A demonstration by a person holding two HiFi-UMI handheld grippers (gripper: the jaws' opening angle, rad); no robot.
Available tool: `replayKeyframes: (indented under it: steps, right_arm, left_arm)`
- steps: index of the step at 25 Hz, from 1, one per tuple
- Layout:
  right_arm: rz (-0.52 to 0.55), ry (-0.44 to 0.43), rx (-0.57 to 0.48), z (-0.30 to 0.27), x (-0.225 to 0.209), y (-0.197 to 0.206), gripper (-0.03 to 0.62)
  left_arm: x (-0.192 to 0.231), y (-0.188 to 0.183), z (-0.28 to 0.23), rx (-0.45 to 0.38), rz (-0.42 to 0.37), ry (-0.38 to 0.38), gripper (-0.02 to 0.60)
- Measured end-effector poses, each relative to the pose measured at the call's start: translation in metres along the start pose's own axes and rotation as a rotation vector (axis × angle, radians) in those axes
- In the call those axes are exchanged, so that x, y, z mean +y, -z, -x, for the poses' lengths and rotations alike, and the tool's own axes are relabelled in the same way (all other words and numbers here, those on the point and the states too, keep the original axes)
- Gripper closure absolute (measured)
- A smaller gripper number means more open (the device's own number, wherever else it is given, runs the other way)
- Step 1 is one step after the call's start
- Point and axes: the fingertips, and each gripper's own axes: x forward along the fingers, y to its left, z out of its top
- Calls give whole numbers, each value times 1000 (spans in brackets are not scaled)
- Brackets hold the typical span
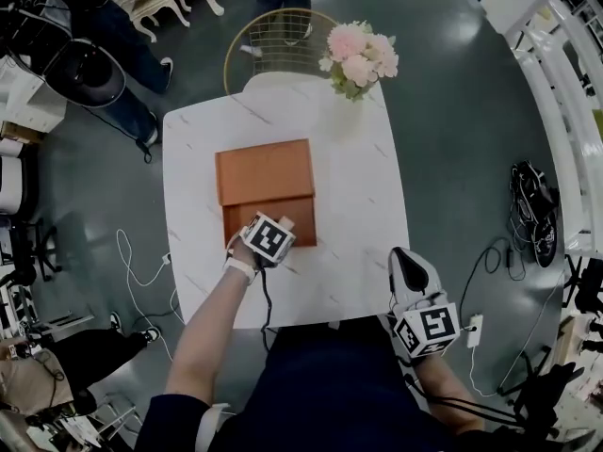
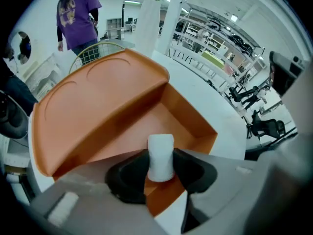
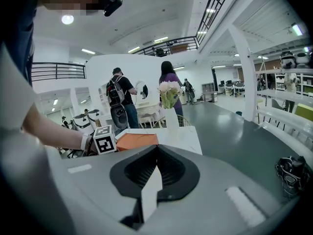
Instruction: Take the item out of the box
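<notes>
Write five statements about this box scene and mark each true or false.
1. The orange box lies with its lid open. True.
2. The left gripper is over the box. True.
3. The flowers stand at the table's near edge. False: they stand at the far edge of the table.
4. The right gripper rests on the box. False: it is at the table's near right edge, apart from the box, with nothing in its jaws.
5. A white item stands between the left gripper's jaws. True.
</notes>
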Motion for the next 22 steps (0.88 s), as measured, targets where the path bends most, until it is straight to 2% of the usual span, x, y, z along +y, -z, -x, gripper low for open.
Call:
replayKeyframes:
  steps: [4,8,10,16,22]
  right_arm:
    - [9,-26,3,-3,4,0,591]
    - [24,-58,5,-5,12,-2,591]
    - [35,-76,6,-6,17,-3,592]
    - [53,-145,19,-8,34,0,591]
    - [81,-216,22,-4,58,1,592]
  left_arm:
    - [4,0,7,-47,44,-29,411]
    - [5,0,22,-133,106,-51,411]
    - [5,-3,33,-197,133,-64,411]
    - [7,-13,87,-420,192,-166,411]
    - [-5,-1,152,-630,231,-252,411]
